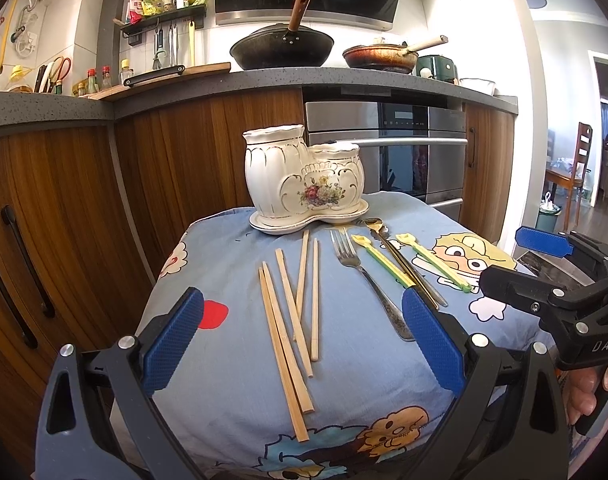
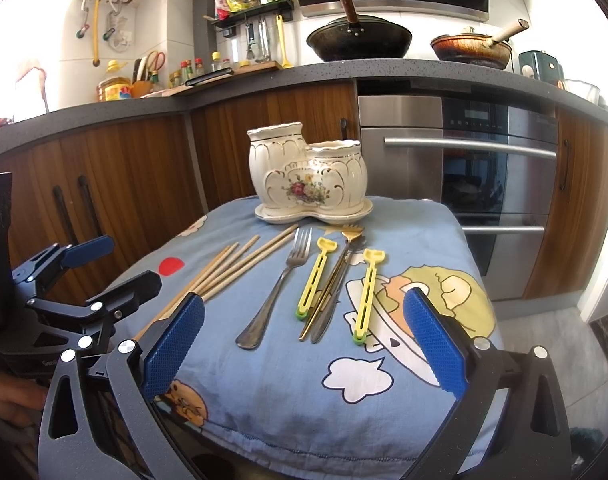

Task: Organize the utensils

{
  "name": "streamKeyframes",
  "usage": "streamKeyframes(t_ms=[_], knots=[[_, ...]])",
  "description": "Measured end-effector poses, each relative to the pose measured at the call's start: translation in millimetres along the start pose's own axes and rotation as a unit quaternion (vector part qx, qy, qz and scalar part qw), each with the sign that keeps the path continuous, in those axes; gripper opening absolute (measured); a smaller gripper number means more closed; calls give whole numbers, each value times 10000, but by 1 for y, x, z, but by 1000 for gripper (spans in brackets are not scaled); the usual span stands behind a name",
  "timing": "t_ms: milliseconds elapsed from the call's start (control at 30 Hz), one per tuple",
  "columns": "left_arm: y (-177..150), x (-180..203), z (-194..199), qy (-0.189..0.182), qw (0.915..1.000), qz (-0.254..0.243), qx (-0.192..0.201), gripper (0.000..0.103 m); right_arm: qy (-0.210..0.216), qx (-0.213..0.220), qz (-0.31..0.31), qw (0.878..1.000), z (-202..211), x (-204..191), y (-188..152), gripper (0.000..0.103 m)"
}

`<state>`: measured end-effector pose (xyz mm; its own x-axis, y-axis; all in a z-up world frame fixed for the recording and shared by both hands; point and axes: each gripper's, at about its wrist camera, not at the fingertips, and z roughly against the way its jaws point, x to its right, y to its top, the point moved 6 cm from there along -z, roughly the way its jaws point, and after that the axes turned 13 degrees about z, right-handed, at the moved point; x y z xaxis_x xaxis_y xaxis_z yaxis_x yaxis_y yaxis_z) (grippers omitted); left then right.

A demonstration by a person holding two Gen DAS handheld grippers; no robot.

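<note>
A worktop draped in a blue cartoon-print cloth (image 2: 287,380) is shown from both wrist views, with all task items laid upon it. At its far edge a white ceramic two-compartment holder (image 2: 308,176), decorated with a floral motif, is seated upright on a matching saucer (image 2: 314,216). Nothing is seen rising above either rim, so both compartments are judged empty, though their interiors are hidden.

In front of the holder the utensils are laid flat. Five wooden chopsticks (image 1: 291,304) are grouped to the left, loosely fanned. A steel fork (image 2: 277,284) is set just beside them. Further right, a gold utensil and a dark steel one (image 2: 330,292) are laid touching, flanked by two yellow-green plastic picks (image 2: 366,292).

The left tongs (image 1: 301,344) are held wide apart over the chopsticks, gripping nothing. The right tongs (image 2: 304,344) are likewise spread and empty, above the fork and picks.

The task is judged not yet begun: no item has been sorted, and every utensil remains to be lifted into the holder.
</note>
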<state>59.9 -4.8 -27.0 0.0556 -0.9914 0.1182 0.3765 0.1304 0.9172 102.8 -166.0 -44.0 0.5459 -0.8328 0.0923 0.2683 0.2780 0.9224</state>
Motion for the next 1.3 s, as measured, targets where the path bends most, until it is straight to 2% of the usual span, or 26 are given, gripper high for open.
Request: streamKeyframes(t_ms=[700, 900, 1067, 1167, 1233, 1300], knots=[[-2, -3, -5, 0, 9999, 81, -86, 98, 35, -20, -45, 10000, 0, 4, 0, 99], [-5, -17, -15, 90, 9983, 433, -370, 98, 29, -75, -94, 9999, -1, 6, -1, 99], [-12, -35, -31, 347, 9930, 705, -884, 97, 89, -296, -221, 9993, -7, 13, -2, 99], [-17, -48, -39, 489, 9876, 924, -1168, 86, 136, -425, -311, 9985, -10, 17, -4, 99], [-20, -57, -45, 560, 9844, 1011, -1324, 72, 171, -514, -358, 9979, -11, 19, -5, 99], [-22, -65, -50, 617, 9808, 1143, -1453, 63, 202, -612, -394, 9971, -13, 20, -6, 99]])
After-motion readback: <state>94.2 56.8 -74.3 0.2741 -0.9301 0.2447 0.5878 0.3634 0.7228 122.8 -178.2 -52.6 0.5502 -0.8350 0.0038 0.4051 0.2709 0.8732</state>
